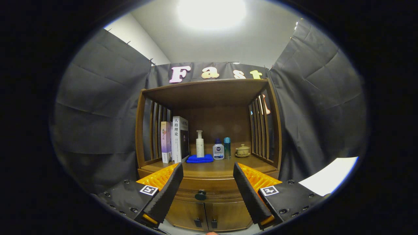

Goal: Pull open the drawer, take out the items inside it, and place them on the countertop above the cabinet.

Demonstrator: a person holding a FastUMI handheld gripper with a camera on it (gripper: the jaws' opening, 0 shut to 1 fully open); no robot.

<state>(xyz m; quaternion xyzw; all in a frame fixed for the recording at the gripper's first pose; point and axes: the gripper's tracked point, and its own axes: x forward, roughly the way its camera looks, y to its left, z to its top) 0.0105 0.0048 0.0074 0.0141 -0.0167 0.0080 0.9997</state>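
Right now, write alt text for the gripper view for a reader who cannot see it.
The open tool faces a wooden cabinet, its closed drawer's dark knob between the fingers. On the countertop stand two books, a folded blue cloth, three bottles and a small lidded cup.

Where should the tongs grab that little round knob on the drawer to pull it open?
Grab the drawer knob itself, coming straight at it from the front. It is a small round knob sticking out from the middle of the closed drawer front, so one finger can close on each side of it. The tongs are open, with the knob seen between the fingers, so they already look roughly lined up.
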